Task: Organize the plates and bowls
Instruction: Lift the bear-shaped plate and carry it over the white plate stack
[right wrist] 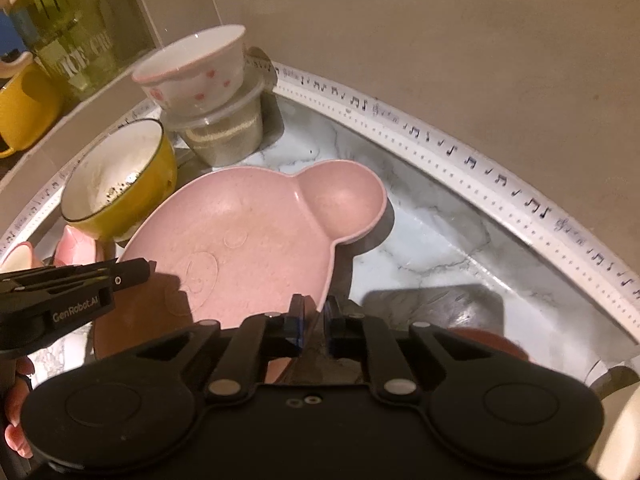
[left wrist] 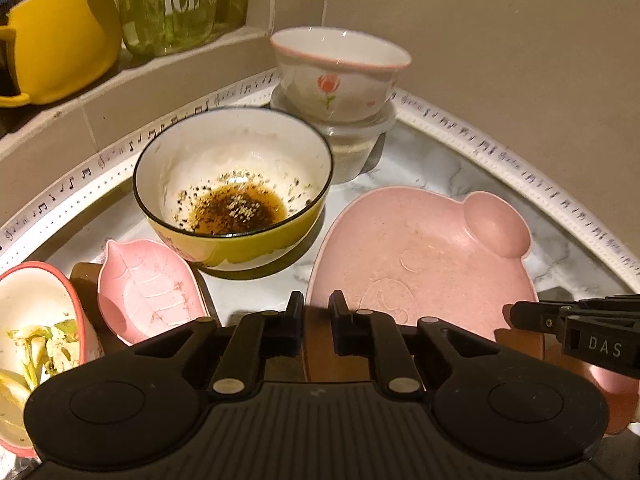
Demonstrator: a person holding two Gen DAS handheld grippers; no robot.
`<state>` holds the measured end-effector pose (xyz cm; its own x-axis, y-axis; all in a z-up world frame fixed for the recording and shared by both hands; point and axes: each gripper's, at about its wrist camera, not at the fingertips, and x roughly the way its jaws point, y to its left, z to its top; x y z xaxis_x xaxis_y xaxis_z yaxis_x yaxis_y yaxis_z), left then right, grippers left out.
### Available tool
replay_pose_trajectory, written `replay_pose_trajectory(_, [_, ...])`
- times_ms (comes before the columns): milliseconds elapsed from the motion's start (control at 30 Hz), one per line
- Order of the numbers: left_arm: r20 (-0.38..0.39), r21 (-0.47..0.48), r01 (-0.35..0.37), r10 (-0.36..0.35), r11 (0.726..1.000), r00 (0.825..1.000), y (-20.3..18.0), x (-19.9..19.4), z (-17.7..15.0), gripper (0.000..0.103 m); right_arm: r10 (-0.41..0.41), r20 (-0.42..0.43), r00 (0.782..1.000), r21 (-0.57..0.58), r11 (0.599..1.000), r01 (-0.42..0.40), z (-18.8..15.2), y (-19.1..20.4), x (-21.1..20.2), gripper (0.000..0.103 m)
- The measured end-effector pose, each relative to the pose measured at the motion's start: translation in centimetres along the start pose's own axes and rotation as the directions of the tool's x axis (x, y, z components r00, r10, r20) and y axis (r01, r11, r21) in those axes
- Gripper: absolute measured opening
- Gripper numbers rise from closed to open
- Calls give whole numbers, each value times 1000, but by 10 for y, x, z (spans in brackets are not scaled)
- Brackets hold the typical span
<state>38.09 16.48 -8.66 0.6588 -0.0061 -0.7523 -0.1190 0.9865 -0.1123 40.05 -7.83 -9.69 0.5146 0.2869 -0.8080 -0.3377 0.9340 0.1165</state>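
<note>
A pink bear-shaped plate (left wrist: 420,256) with a round ear well lies on the marble counter (left wrist: 440,176). My left gripper (left wrist: 318,312) is shut on its near left rim, which stands between the two pads. In the right wrist view my right gripper (right wrist: 315,312) is shut on the near right rim of the same plate (right wrist: 248,240). Each gripper shows in the other's view: the right gripper (left wrist: 516,316) reaches in from the right, the left gripper (right wrist: 136,270) from the left. A yellow bowl (left wrist: 232,184) with dark sauce dregs sits left of the plate.
A white flower-print bowl (left wrist: 340,68) rests on a clear lidded tub (left wrist: 352,140) in the back corner. A pink leaf dish (left wrist: 148,296) and a red-rimmed bowl (left wrist: 36,320) with food scraps are at the near left. A yellow mug (left wrist: 56,36) and green jar (left wrist: 176,4) stand on the ledge.
</note>
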Motion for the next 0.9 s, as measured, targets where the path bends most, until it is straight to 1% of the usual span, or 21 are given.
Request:
replay_pose_trajectory(167, [29, 14, 13, -14, 1000, 999, -8, -27, 1, 13, 20, 25, 999, -20, 1000, -19, 3, -3, -26, 8])
replay_pose_trajectory(367, [67, 48, 36, -39, 998, 997, -26, -64, 2, 13, 27, 52, 998, -7, 1000, -27, -2, -13, -64, 8])
replay_pose_trajectory(700, [97, 102, 103, -113, 989, 989, -62, -126, -11, 13, 3, 103, 995, 13, 1000, -5, -25, -35, -133, 8])
replay_pose_trajectory(800, [99, 109, 133, -144, 985, 985, -75, -144, -18, 13, 0, 107, 994, 10, 1000, -2, -35, -45, -153, 8])
replay_pose_trajectory(900, [98, 131, 144, -157, 981, 983, -92, -159, -29, 13, -10, 119, 993, 11, 1000, 9, -47, -57, -173, 8])
